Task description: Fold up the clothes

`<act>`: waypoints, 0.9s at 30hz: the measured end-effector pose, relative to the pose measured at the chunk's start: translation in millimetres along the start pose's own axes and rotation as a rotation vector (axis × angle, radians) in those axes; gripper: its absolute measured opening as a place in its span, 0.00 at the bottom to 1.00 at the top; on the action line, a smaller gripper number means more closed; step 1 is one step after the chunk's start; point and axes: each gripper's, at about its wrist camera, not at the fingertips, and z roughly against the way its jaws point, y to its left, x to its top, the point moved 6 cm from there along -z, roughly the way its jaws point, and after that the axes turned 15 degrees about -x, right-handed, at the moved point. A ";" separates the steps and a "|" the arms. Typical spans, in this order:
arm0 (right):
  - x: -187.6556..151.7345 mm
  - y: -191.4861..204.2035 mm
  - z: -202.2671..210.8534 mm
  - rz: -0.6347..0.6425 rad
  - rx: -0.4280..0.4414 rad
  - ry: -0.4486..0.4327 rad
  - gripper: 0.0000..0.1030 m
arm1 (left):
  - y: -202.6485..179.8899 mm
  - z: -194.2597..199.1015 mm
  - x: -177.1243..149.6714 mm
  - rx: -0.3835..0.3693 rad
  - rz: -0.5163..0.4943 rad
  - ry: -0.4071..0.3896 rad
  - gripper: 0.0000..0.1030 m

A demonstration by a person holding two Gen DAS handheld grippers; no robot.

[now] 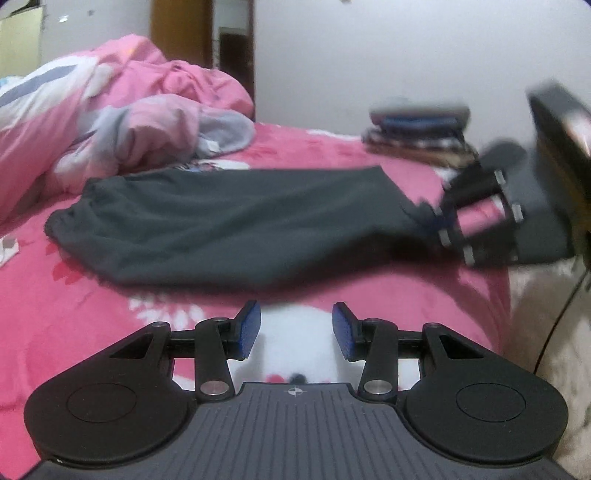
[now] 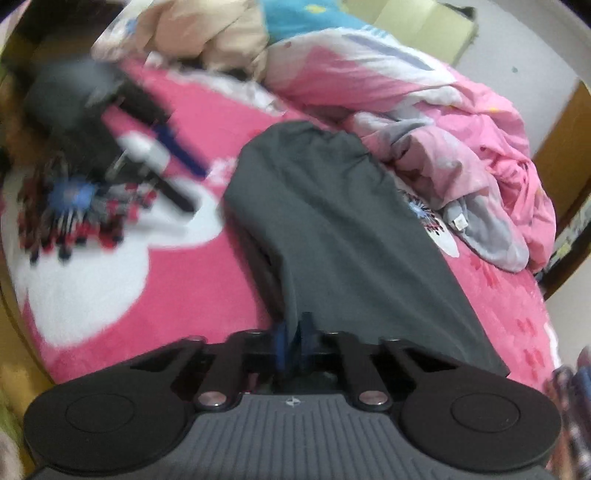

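Observation:
A dark grey garment (image 1: 229, 221) lies stretched across the pink bed cover (image 1: 74, 332), its gathered end toward the crumpled duvet. My left gripper (image 1: 295, 328) hovers open over the cover, a short way in front of the garment, with nothing between its blue pads (image 1: 249, 328). My right gripper (image 1: 439, 221) is at the garment's right end. In the right wrist view this right gripper (image 2: 295, 343) is shut on the near edge of the garment (image 2: 351, 221), with cloth pinched between the pads. The left gripper (image 2: 181, 173) appears blurred at the upper left there.
A crumpled pink and white duvet (image 1: 129, 103) is heaped behind the garment. A stack of folded clothes (image 1: 417, 129) sits at the far right of the bed by the white wall. The bed's edge (image 1: 509, 295) drops away on the right. A wooden door (image 1: 181, 29) stands behind.

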 end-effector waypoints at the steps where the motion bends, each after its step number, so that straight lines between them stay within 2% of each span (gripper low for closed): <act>1: 1.1 -7.5 1.5 -0.059 0.022 -0.005 0.04 | -2.8 -3.2 -0.2 0.014 -0.019 0.011 0.41; 4: 1.6 -47.1 1.8 -0.353 0.139 0.004 0.03 | -0.7 -16.0 6.0 0.080 -0.061 0.018 0.41; 9: -17.9 -112.2 -23.1 -0.826 0.346 0.057 0.03 | 21.7 -22.3 30.3 0.111 0.026 -0.051 0.41; 13: -45.2 -134.2 -50.5 -1.081 0.502 0.140 0.03 | 41.6 -28.0 46.2 0.107 0.103 -0.088 0.41; 16: -64.5 -139.8 -70.4 -1.221 0.608 0.200 0.04 | 56.4 -35.6 54.2 0.099 0.178 -0.110 0.41; 21: -93.3 -141.2 -92.6 -1.369 0.657 0.273 0.07 | 85.0 -55.6 56.6 0.117 0.329 -0.106 0.41; 23: -98.2 -144.7 -90.9 -1.392 0.660 0.265 0.12 | 94.8 -60.8 54.9 0.135 0.378 -0.098 0.41; 25: -101.6 -157.8 -84.1 -1.404 0.605 0.224 0.34 | 101.4 -62.7 52.9 0.152 0.407 -0.092 0.41; 27: -103.9 -175.9 -68.7 -1.399 0.503 0.150 0.36 | 104.1 -62.1 51.3 0.161 0.415 -0.088 0.41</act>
